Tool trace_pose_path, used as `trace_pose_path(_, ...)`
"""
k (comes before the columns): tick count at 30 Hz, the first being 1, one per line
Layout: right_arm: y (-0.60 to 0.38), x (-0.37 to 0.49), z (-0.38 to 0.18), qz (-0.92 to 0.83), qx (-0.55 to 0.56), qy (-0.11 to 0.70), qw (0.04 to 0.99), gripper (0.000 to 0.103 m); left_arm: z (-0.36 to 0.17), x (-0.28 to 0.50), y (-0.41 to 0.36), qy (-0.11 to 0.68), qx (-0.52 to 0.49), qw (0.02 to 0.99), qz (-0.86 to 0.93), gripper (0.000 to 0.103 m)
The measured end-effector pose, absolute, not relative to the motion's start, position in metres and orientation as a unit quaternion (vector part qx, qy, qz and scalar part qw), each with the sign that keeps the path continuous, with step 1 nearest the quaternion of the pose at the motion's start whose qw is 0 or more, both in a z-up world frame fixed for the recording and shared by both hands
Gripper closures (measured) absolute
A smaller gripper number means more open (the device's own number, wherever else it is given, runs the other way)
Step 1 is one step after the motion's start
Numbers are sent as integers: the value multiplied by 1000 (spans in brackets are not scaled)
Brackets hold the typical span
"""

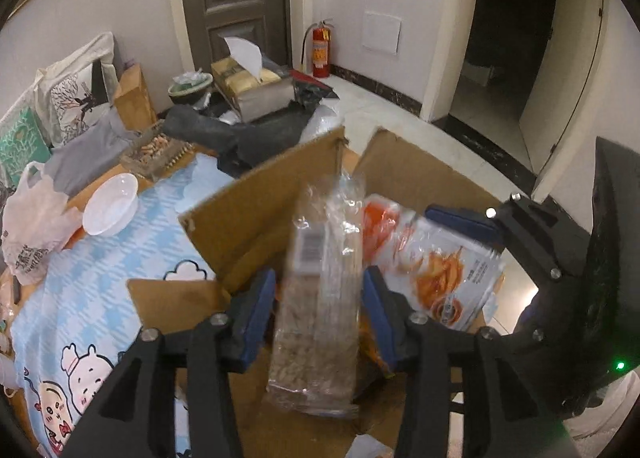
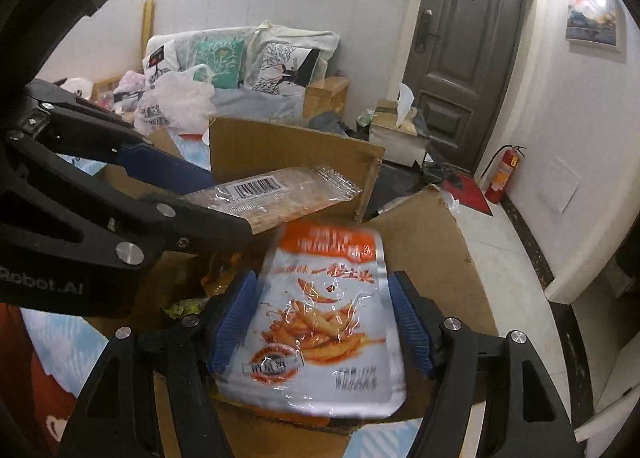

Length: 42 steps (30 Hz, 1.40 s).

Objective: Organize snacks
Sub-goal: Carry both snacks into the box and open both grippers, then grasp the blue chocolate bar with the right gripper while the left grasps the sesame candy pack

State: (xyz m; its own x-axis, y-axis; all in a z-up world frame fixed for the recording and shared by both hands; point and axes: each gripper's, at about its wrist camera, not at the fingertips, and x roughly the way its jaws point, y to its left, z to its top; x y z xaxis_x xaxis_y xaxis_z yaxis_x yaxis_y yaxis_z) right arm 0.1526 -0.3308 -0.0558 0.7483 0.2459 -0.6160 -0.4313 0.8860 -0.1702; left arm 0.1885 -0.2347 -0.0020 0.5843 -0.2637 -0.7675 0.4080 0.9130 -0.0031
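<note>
The left gripper is closed on a clear snack packet, its blue pads pressing the packet's two long edges. The packet stands nearly upright between the fingers, barcode label near its top, over the open cardboard box. In the right wrist view the same packet juts out level from the left gripper, above and behind the right gripper's load.

The right gripper grips a white and orange snack pouch by its side edges, the printed face turned toward the camera. The pouch hangs over the box opening, just in front of the right gripper and just below the clear packet. From the left wrist view, the pouch sits just right of the clear packet, close to it; whether they touch I cannot tell.

Some crumpled wrappers lie inside the box, left of the right gripper. Left of the left gripper, a white bowl rests on the blue patterned cloth covering the counter.
</note>
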Motion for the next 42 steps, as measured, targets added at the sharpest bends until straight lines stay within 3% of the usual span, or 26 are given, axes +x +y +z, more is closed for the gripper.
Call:
trace_pose_path(12, -326, 130, -33, 197, -136, 279, 930, 37, 29, 157, -185, 370, 67, 909, -181, 47)
trace_pose_path(25, -226, 47, 7, 350, -142, 216, 901, 38, 36, 66, -48, 318, 38, 944, -81, 40)
trace_pose_path(34, -153, 19, -45, 382, -157, 259, 873, 65, -45, 40, 15, 354, -32, 933, -59, 37)
trace_pose_path(42, -138, 58, -118, 274, -153, 332, 890, 78, -112, 42, 28, 383, -77, 919, -58, 38)
